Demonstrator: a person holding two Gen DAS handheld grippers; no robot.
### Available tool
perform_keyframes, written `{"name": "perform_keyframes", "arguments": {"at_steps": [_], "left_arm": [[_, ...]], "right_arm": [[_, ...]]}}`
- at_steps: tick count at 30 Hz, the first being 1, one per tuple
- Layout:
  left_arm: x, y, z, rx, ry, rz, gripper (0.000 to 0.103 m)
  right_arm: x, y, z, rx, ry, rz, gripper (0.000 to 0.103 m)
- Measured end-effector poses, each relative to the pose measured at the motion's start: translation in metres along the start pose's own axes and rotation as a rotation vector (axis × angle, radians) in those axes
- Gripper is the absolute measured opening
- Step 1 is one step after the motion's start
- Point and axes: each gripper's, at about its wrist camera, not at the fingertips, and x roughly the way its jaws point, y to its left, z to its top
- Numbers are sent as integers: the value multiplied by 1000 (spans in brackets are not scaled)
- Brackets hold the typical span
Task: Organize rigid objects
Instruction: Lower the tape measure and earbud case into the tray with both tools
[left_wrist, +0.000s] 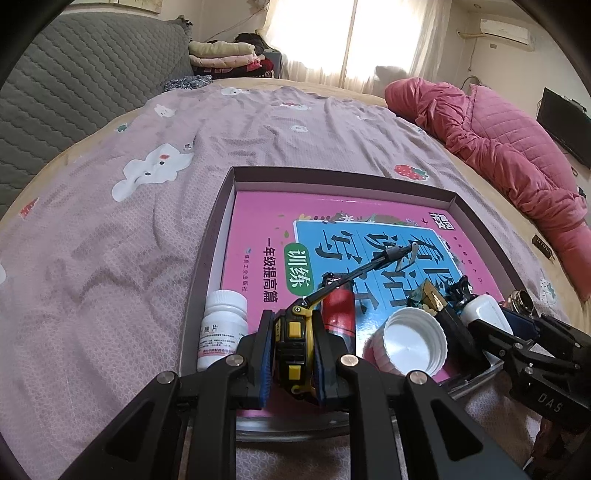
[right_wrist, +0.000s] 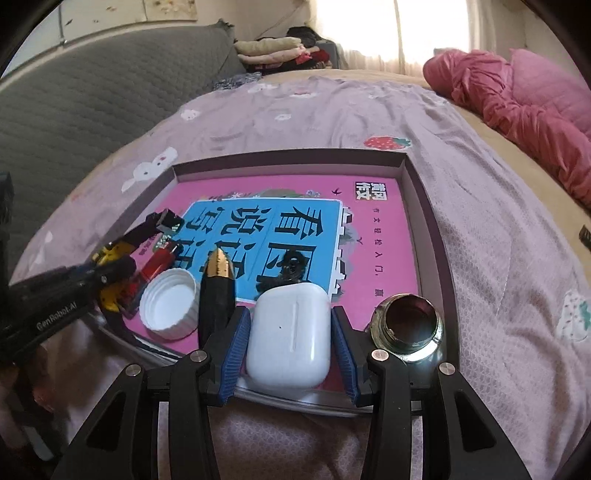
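Observation:
A shallow box lies on the bed with a pink book as its floor. My left gripper is shut on a yellow and black watch at the box's near edge, its strap reaching out over the book. My right gripper is shut on a white earbud case at the near edge. On the book lie a white cap, a red lighter and a black and gold capsule. A white pill bottle stands in the near left corner.
An open metal jar stands by the box's near right wall, close to my right finger. The lilac sheet spreads around the box. A pink quilt is heaped at the far right, and grey padding rises at the left.

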Motion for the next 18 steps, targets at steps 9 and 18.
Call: {"name": "perform_keyframes", "arguments": {"at_steps": [9,18], "left_arm": [[1,0,0,3,4,-1,18],[2,0,-1,5,7,-2,18]], "right_arm": [[-4,-4,1,37,-20,42,46],[-8,-3,2,51,-35,73,46]]}}
